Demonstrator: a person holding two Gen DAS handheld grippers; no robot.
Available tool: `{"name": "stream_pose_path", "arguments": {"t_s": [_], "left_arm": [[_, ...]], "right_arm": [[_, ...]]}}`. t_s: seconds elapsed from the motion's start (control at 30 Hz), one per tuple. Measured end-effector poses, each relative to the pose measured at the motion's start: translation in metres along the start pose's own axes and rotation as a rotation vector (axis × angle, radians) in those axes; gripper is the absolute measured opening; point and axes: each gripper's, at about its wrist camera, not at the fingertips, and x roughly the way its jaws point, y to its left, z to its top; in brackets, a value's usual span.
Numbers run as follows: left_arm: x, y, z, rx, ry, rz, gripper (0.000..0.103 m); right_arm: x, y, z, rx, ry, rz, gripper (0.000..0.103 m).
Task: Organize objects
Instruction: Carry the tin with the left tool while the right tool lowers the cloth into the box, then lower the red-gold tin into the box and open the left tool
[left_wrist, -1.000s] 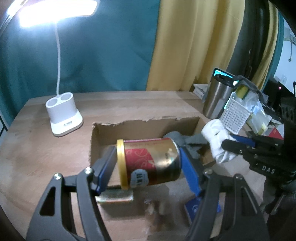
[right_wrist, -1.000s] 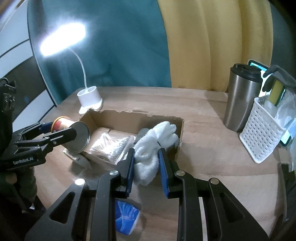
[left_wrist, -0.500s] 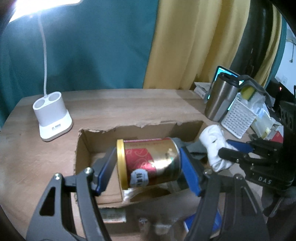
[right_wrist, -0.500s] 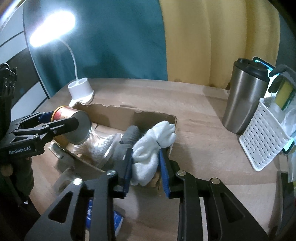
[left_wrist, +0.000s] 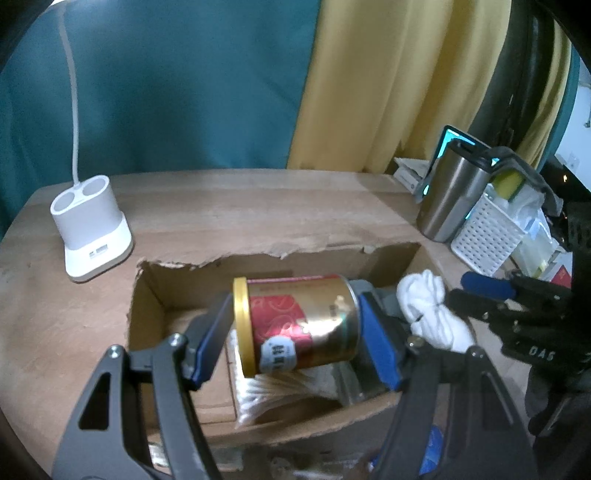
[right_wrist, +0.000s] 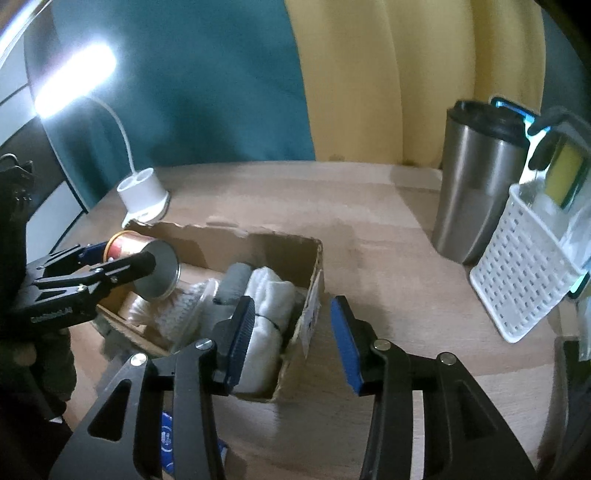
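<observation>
Wooden desk (right_wrist: 388, 229) under us, teal and yellow curtains at the back, so that's our setup. Closest in, our right tool (right_wrist: 291, 336) has just been opening its jaws, and the white sock bundle (right_wrist: 269, 295) sits between them but loose, lying in the near corner of the cardboard box (left_wrist: 258, 258). We'd call that one dropped off. The right-hand pad is actually outside the box wall, over bare wood.

Our left tool (left_wrist: 295, 332) is clamped on the red and gold can (left_wrist: 299, 325), holding it sideways by its two ends, yellow lid to the left. It hangs above the middle of the box and isn't set down yet, as far as we can tell. Under it there's a clear pack of cotton swabs (left_wrist: 266, 391) already in the box, plus a grey rolled thing (right_wrist: 232, 280) next to the socks.

So we'd guess we're most of the way there: socks in, can next. Something blue (right_wrist: 166, 439) lies on the desk in front of the box and may be left to sort, though it's too blurry to name.

Further back, the white lamp base (left_wrist: 90, 229) stands on the left, and the steel tumbler (right_wrist: 476, 192) and white basket (right_wrist: 524, 273) on the right look untouched.
</observation>
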Motion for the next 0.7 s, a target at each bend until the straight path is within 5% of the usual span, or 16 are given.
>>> {"name": "stream_pose_path", "arguments": {"t_s": [0.7], "left_arm": [[0.042,-0.005,0.011,-0.008,0.061,0.006,0.069]], "right_arm": [[0.034,-0.024,-0.011,0.058,0.061,0.024,0.053]]}}
